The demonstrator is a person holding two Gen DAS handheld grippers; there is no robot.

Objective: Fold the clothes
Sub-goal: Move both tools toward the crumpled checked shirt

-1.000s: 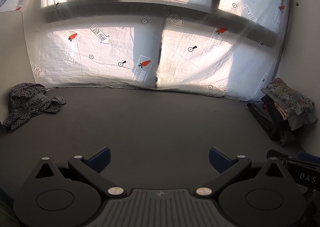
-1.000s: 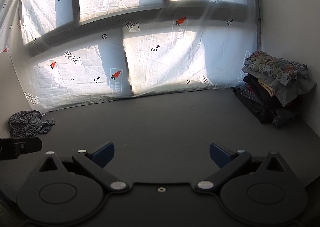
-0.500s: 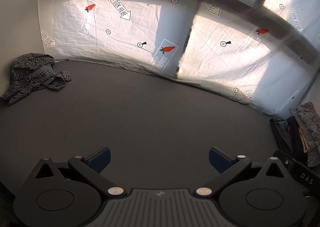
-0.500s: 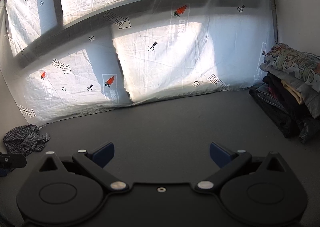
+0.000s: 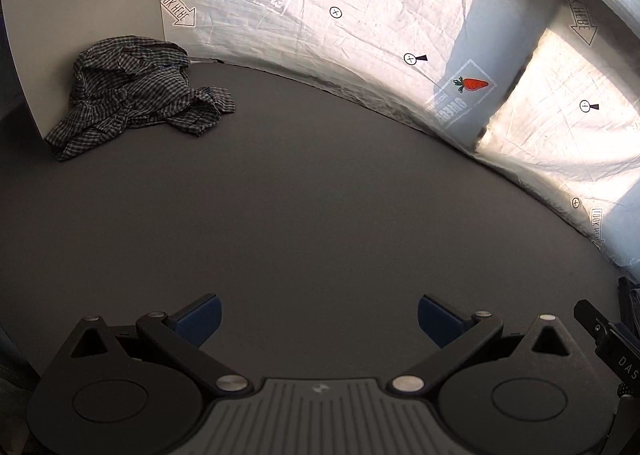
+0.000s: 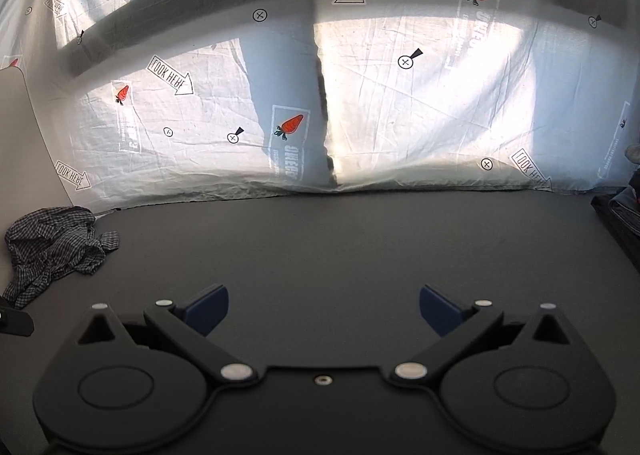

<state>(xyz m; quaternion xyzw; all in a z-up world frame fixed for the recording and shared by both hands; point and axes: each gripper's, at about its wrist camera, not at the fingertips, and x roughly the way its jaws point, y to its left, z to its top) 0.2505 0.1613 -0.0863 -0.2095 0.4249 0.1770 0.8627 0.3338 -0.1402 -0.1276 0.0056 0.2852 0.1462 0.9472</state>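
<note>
We log a crumpled checked shirt (image 5: 132,95) bunched in the far left corner of the dark counter (image 5: 320,195), up against the pale side panel (image 5: 80,15) and close to the printed backdrop sheet (image 5: 400,35). It is not folded: sleeves and hem spill out in loose lobes, and the heap runs roughly from the corner toward the near left edge, with no clean long axis we can read.

Left gripper (image 5: 319,313): jaws spread wide, nothing between them, hovering over bare counter. The shirt lies ahead and to its left, well apart. Right gripper (image 6: 324,311): jaws likewise spread wide and empty. In its view the shirt (image 6: 56,247) sits at the far left margin, further off-axis. We judge the left gripper the nearer of the two and better aimed at the garment.

At the right edge of the right wrist view, a dark stack of clothes (image 6: 620,215) is partly cut off; whether it is neatly folded we cannot tell from here.

Judgement: any grasp on the shirt means travel forward and leftward, and the bare middle of the counter offers room for spreading it flat.
</note>
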